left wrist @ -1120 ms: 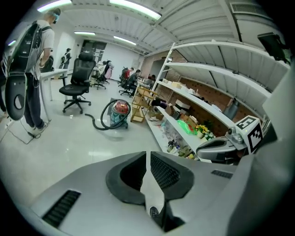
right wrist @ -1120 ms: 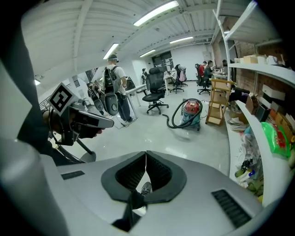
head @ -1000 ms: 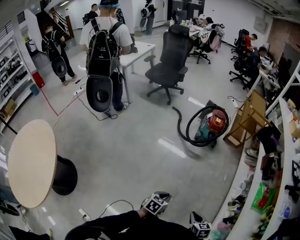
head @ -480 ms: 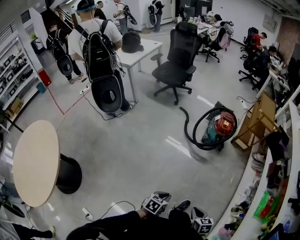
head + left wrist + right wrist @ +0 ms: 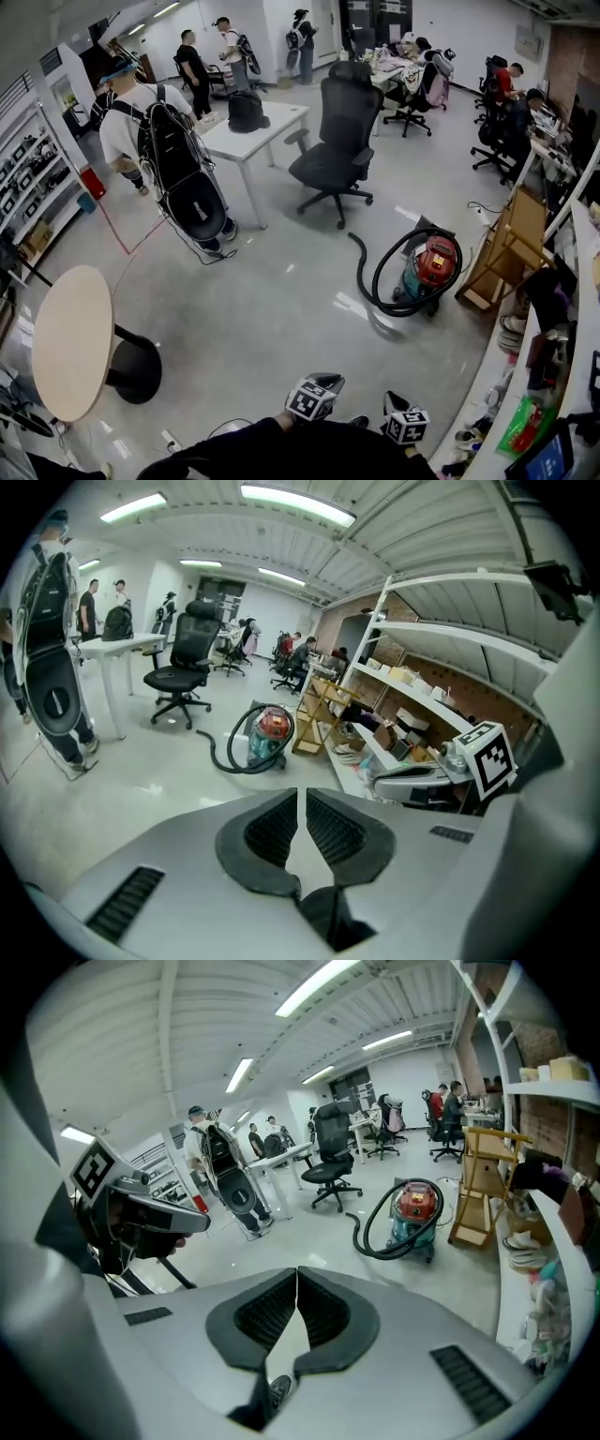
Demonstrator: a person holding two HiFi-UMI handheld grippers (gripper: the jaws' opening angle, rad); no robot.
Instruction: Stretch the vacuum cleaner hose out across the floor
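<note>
A red and teal vacuum cleaner [image 5: 432, 264] stands on the floor at the right, beside a wooden frame. Its black hose [image 5: 377, 273] coils in a loop around the body, and the free end lies toward the office chair. The cleaner [image 5: 271, 729] with its hose [image 5: 228, 757] also shows in the left gripper view, and the cleaner [image 5: 413, 1206] with its hose [image 5: 373, 1234] in the right gripper view. My left gripper [image 5: 301, 793] is shut and holds nothing. My right gripper [image 5: 296, 1276] is shut too, also with nothing in it. Both are far from the vacuum, low near my body [image 5: 314, 397].
A black office chair [image 5: 335, 142] and a white desk [image 5: 246, 131] stand beyond the vacuum. A person with a backpack [image 5: 167, 159] stands at the left. A round table [image 5: 71, 339] is at the near left. Shelves and a counter [image 5: 548, 375] line the right side.
The view has shifted: the person with the backpack now appears farther left and back, and the vacuum cleaner sits slightly lower right. Both grippers stay shut near my body.
</note>
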